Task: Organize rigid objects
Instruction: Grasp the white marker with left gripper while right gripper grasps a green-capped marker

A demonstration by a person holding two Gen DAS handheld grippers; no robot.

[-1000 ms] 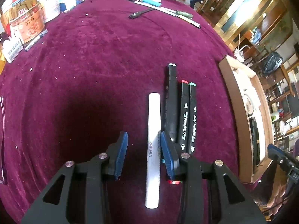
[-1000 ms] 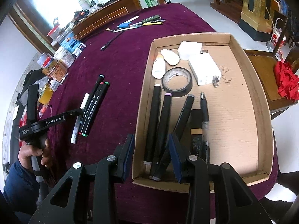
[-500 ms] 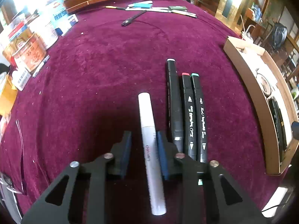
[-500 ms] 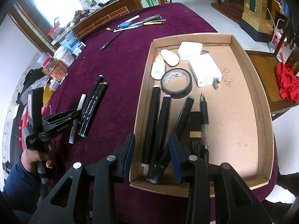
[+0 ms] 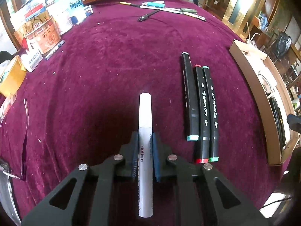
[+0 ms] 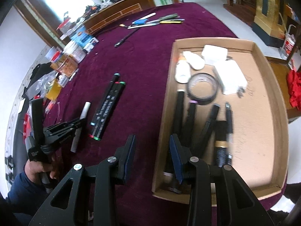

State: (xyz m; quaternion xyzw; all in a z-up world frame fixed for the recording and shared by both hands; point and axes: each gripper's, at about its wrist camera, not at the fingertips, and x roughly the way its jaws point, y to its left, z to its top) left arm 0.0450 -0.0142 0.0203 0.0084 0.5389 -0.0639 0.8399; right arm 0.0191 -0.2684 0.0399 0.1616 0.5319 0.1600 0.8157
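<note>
My left gripper (image 5: 145, 141) is shut on a white Deli marker (image 5: 145, 124), pointing away along the fingers; it also shows in the right wrist view (image 6: 80, 121). Three black markers (image 5: 201, 103) lie side by side to its right on the purple cloth, apart from it, also in the right wrist view (image 6: 108, 105). My right gripper (image 6: 152, 146) is open and empty above the left front corner of the cardboard tray (image 6: 278, 101), which holds black markers (image 6: 191, 118), a tape roll (image 6: 202, 87) and white items.
Tins and boxes (image 5: 45, 30) crowd the far left of the table. Loose pens (image 5: 169, 11) lie at the far edge. The tray's side wall (image 5: 252, 79) stands at the right. A plastic sleeve (image 5: 22, 137) lies at the left.
My left gripper has closed on the white marker and moved it left, away from the three black markers. The right gripper view has shifted and is motion-blurred.
</note>
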